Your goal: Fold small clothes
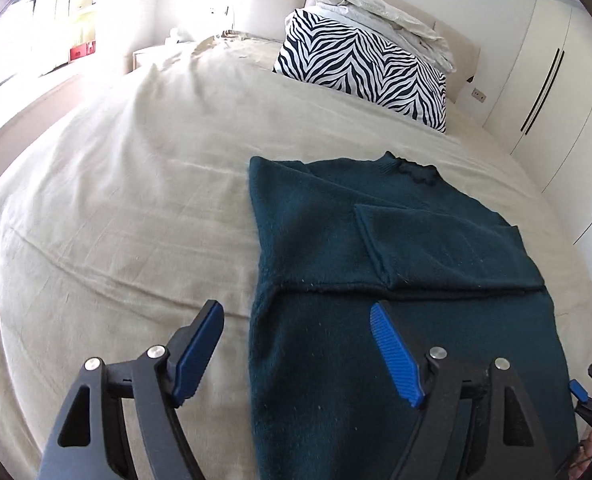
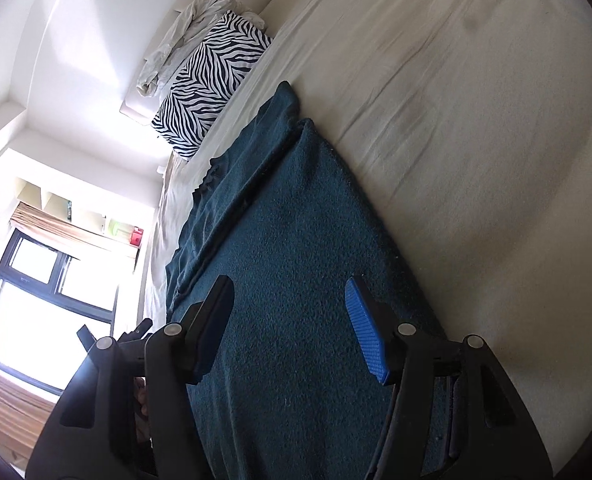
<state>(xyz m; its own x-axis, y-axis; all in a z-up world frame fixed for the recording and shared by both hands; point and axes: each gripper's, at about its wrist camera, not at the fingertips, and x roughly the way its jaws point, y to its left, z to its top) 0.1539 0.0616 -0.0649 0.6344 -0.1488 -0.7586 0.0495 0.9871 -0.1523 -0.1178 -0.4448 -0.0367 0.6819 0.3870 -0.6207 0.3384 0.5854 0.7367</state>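
Note:
A dark teal knit sweater (image 1: 375, 280) lies flat on the beige bed cover (image 1: 116, 220), collar at the far end, sleeves folded in over the body. My left gripper (image 1: 296, 340) is open above the sweater's near left edge, holding nothing. The right wrist view is rolled sideways: the sweater (image 2: 288, 260) runs up the frame and my right gripper (image 2: 292, 320) is open just above its near part, empty. The right gripper's tip (image 1: 587, 392) shows at the right edge of the left wrist view.
A zebra-print pillow (image 1: 359, 76) with crumpled white bedding (image 1: 387, 16) on top sits at the headboard. White wardrobe doors (image 1: 555, 92) stand to the right. A window (image 2: 36, 312) and shelves are beyond the bed's side.

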